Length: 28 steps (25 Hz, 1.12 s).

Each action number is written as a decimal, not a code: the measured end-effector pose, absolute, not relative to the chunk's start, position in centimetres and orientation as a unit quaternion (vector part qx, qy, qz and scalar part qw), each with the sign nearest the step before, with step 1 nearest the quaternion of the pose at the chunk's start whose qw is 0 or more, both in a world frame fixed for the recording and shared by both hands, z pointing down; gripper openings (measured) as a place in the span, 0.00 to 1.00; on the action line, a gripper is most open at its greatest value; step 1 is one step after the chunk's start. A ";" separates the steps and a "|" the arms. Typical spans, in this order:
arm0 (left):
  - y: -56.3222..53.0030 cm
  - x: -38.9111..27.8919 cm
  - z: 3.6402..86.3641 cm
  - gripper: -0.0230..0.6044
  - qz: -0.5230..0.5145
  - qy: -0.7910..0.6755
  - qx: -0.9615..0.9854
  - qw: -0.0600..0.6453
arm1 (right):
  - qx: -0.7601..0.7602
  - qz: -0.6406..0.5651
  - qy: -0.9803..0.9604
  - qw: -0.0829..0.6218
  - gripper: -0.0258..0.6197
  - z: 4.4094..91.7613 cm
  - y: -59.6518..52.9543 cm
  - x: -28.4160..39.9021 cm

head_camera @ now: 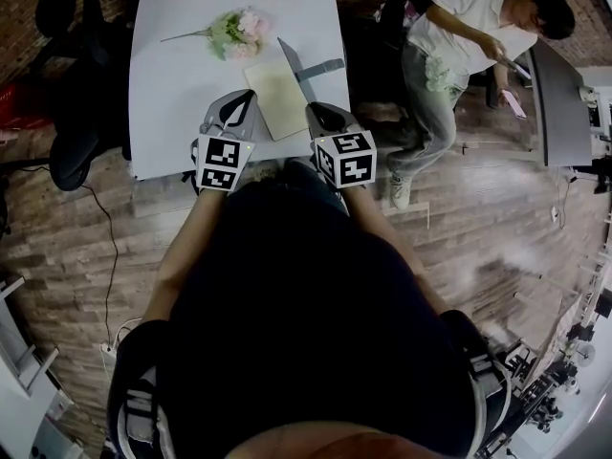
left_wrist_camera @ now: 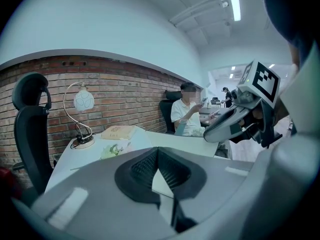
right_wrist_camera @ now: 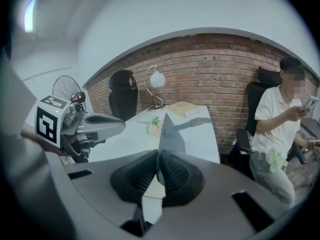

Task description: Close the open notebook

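Observation:
The open notebook lies on the white table (head_camera: 163,113) with its cream page (head_camera: 277,101) flat. Its grey cover (head_camera: 295,63) stands up tilted, with a strap (head_camera: 325,66) across it. In the right gripper view the cover (right_wrist_camera: 172,129) rises straight from the pads of my right gripper (right_wrist_camera: 159,156), which is shut on the cover's near corner (head_camera: 316,111). My left gripper (head_camera: 245,101) sits at the page's left edge. Its pads meet in the left gripper view (left_wrist_camera: 158,153), with nothing seen between them.
A pale flower bunch (head_camera: 239,33) lies beyond the notebook. A lamp (left_wrist_camera: 82,101) and a tan book (right_wrist_camera: 185,109) sit at the table's far end. A black office chair (head_camera: 81,113) stands left of the table. A seated person (head_camera: 459,36) is at its right.

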<state>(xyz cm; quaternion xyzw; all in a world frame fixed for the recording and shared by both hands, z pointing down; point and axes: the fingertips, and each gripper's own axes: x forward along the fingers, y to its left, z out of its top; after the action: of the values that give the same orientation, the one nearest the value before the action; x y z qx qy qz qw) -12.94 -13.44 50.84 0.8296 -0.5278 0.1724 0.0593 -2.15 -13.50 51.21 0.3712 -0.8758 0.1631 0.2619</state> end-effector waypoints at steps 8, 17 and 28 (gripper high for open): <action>-13.1 -13.8 51.0 0.05 0.175 -0.537 0.823 0.065 | 0.352 0.165 -0.881 0.269 0.07 51.7 -12.9 -3.5; -12.6 -14.5 51.2 0.05 0.176 -0.542 0.819 0.067 | 0.336 0.162 -0.885 0.278 0.07 52.5 -12.2 -4.4; -12.6 -15.0 51.5 0.05 0.179 -0.546 0.815 0.070 | 0.319 0.161 -0.888 0.288 0.07 53.1 -11.7 -5.4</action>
<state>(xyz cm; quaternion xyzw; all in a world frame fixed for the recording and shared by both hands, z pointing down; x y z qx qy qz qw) -14.99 -12.56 51.50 0.8153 -0.5463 0.1788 0.0702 -5.45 -11.68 53.07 0.3189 -0.8883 0.1613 0.2884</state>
